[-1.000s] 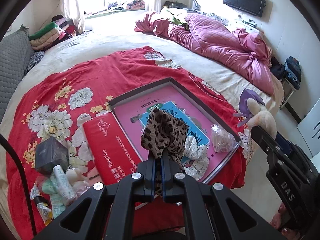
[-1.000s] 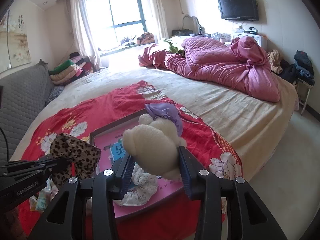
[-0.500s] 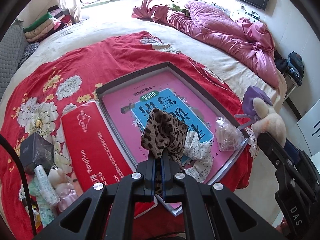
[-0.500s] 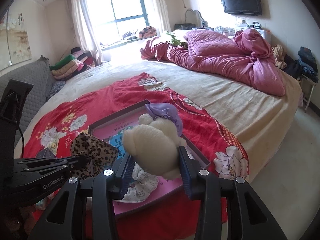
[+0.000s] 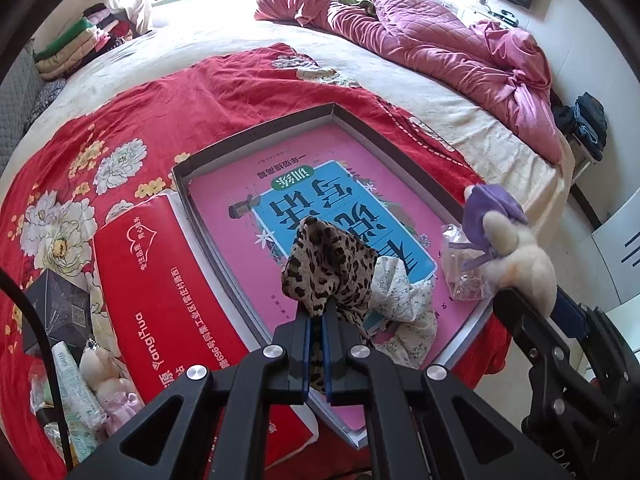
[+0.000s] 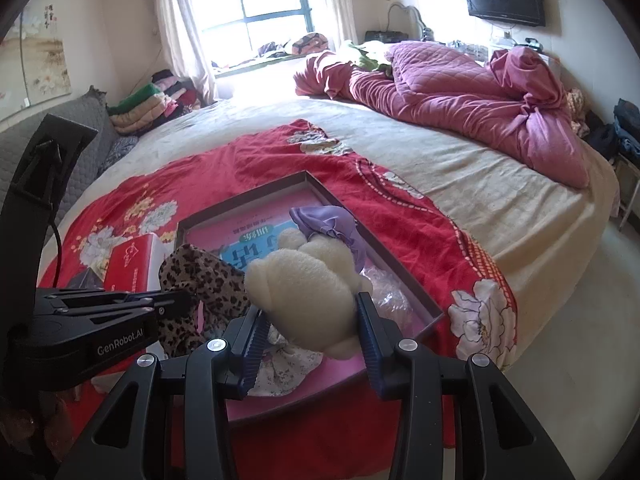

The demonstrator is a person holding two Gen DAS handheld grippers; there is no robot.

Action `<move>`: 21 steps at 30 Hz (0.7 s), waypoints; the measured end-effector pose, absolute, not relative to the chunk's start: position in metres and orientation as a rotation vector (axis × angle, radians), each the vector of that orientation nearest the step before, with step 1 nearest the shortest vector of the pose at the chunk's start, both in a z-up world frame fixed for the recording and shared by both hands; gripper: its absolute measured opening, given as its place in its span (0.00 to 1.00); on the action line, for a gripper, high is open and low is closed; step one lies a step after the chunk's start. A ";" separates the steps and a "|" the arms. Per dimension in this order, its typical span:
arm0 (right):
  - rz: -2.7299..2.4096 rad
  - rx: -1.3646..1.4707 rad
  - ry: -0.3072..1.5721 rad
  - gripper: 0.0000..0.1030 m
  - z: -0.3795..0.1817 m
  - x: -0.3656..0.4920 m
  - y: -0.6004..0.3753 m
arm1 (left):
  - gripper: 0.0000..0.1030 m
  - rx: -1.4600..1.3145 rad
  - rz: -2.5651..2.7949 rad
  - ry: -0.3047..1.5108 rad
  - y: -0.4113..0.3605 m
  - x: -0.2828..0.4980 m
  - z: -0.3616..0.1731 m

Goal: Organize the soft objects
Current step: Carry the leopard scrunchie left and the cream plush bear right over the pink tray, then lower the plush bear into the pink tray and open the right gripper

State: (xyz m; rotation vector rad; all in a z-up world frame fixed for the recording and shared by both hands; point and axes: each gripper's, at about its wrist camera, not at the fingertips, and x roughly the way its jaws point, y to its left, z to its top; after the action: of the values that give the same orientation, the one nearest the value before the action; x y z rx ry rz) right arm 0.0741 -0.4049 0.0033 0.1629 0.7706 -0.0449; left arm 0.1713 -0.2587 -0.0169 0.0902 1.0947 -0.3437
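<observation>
Currently held, left: one leopard-print cloth (image 5: 330, 268), being pinched by the left gripper (image 5: 316, 344), its fingers clenched tight on a bunched fold so the rest is hanging free above the tray.
Currently held, right: one cream plush toy (image 6: 306, 296) wearing a purple cap, being squeezed around its body by the right gripper (image 6: 308, 332); fingers are standing part-way apart because the toy is filling the gap.
Probable reason for hold: both soft items are hanging over the box tray (image 5: 256, 132), seemingly being brought there for sorting.
Already lying in tray: one floral cloth (image 5: 404, 300); one clear plastic bag (image 5: 460, 264); both are resting on the pink book cover lining the bottom.
Beside tray: one red box (image 5: 160, 300), touching the tray's left wall.
Further out: one dark cube box (image 5: 60, 312); a small heap of toiletries and a pale doll, count unclear.
Underneath: one red floral blanket (image 5: 100, 140) on the bed.
</observation>
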 end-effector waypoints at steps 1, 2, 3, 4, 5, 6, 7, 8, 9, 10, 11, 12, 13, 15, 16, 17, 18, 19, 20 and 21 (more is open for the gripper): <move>-0.043 0.164 0.775 0.43 0.002 0.075 -0.405 | 0.04 0.085 -0.343 1.098 -0.258 0.172 -0.018; -0.043 0.166 0.781 0.43 0.000 0.076 -0.405 | 0.04 0.085 -0.341 1.100 -0.257 0.173 -0.019; -0.042 0.163 0.786 0.43 -0.002 0.077 -0.405 | 0.04 0.086 -0.339 1.103 -0.257 0.173 -0.020; -0.041 0.159 0.792 0.43 -0.004 0.078 -0.404 | 0.04 0.086 -0.341 1.105 -0.258 0.174 -0.021; -0.039 0.157 0.799 0.43 -0.006 0.078 -0.403 | 0.04 0.088 -0.343 1.109 -0.258 0.174 -0.022; -0.032 0.159 0.805 0.43 -0.008 0.080 -0.402 | 0.04 0.091 -0.343 1.110 -0.258 0.174 -0.022; -0.030 0.159 0.808 0.43 -0.010 0.080 -0.401 | 0.04 0.096 -0.344 1.109 -0.258 0.174 -0.023; -0.028 0.155 0.814 0.43 -0.012 0.081 -0.400 | 0.04 0.096 -0.344 1.110 -0.258 0.174 -0.024; -0.024 0.152 0.820 0.43 -0.014 0.082 -0.399 | 0.04 0.094 -0.344 1.110 -0.258 0.175 -0.024; -0.020 0.151 0.827 0.43 -0.016 0.083 -0.398 | 0.04 0.091 -0.344 1.112 -0.257 0.175 -0.025; -0.018 0.150 0.830 0.43 -0.017 0.084 -0.397 | 0.04 0.091 -0.344 1.113 -0.257 0.175 -0.026; -0.015 0.152 0.833 0.43 -0.019 0.085 -0.397 | 0.04 0.091 -0.345 1.114 -0.257 0.175 -0.026; -0.016 0.150 0.839 0.43 -0.021 0.087 -0.396 | 0.04 0.091 -0.342 1.115 -0.257 0.175 -0.027; -0.014 0.152 0.845 0.43 -0.024 0.088 -0.396 | 0.04 0.088 -0.346 1.119 -0.256 0.175 -0.028; -0.017 0.152 0.847 0.43 -0.026 0.088 -0.396 | 0.04 0.089 -0.348 1.123 -0.256 0.175 -0.029; -0.021 0.151 0.849 0.43 -0.027 0.089 -0.395 | 0.04 0.090 -0.347 1.125 -0.256 0.176 -0.030; -0.021 0.149 0.852 0.43 -0.029 0.089 -0.395 | 0.04 0.091 -0.349 1.126 -0.256 0.175 -0.030; -0.020 0.146 0.858 0.43 -0.031 0.090 -0.394 | 0.04 0.093 -0.349 1.126 -0.256 0.176 -0.030; -0.019 0.145 0.860 0.43 -0.032 0.090 -0.393 | 0.04 0.092 -0.347 1.125 -0.256 0.176 -0.030; -0.016 0.143 0.864 0.43 -0.034 0.091 -0.392 | 0.04 0.090 -0.348 1.125 -0.256 0.176 -0.030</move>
State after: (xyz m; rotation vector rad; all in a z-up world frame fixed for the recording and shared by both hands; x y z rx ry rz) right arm 0.0912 -0.3919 -0.0340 0.1428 0.8641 -0.0157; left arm 0.1762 -0.2560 -0.0303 0.0899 1.1254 -0.3484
